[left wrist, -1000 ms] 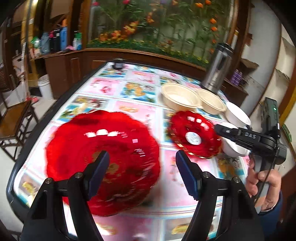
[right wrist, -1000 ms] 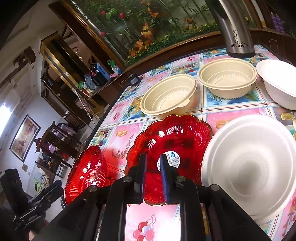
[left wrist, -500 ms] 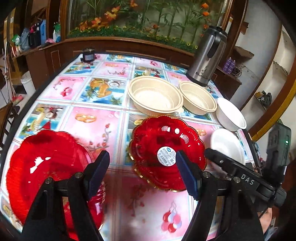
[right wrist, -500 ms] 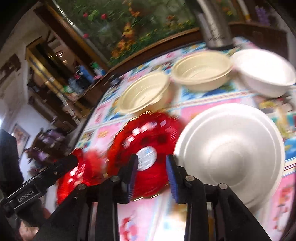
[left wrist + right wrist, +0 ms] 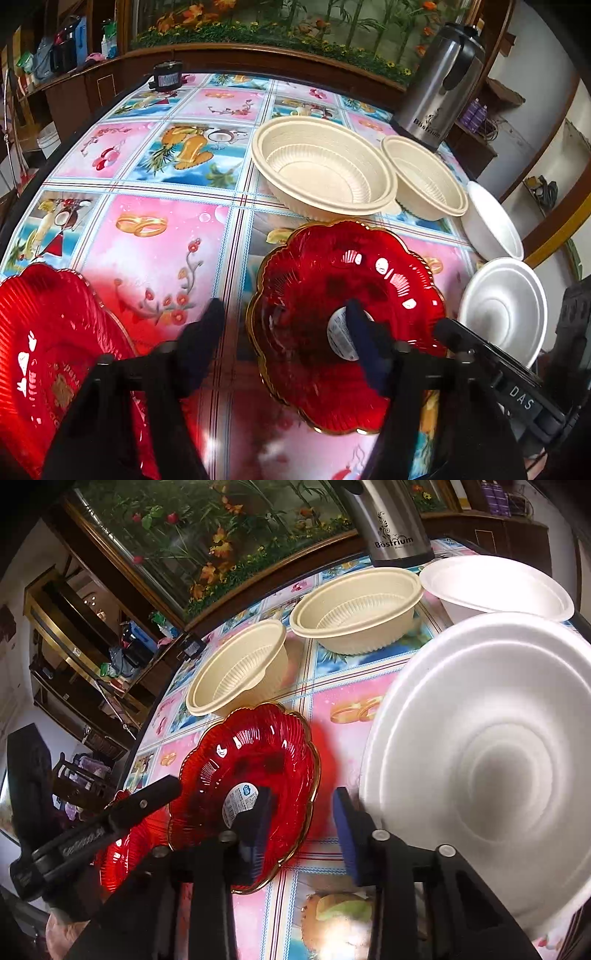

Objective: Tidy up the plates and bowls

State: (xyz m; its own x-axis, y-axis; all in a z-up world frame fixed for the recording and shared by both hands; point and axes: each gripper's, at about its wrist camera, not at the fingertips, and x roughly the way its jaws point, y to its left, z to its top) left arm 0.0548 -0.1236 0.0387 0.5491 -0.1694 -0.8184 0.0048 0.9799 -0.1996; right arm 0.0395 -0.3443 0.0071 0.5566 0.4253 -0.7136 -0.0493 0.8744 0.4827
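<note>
Flowered table (image 5: 159, 236) carries bowls; left tongs (image 5: 284, 332) closing astride the red dish's (image 5: 351, 280) rim; right tongs (image 5: 301, 814) closing likewise, nothing clamped.

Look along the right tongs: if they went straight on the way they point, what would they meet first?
Most likely the near rim of the red scalloped plate, which sits between the closing right tongs, though depth is hard to judge.
</note>
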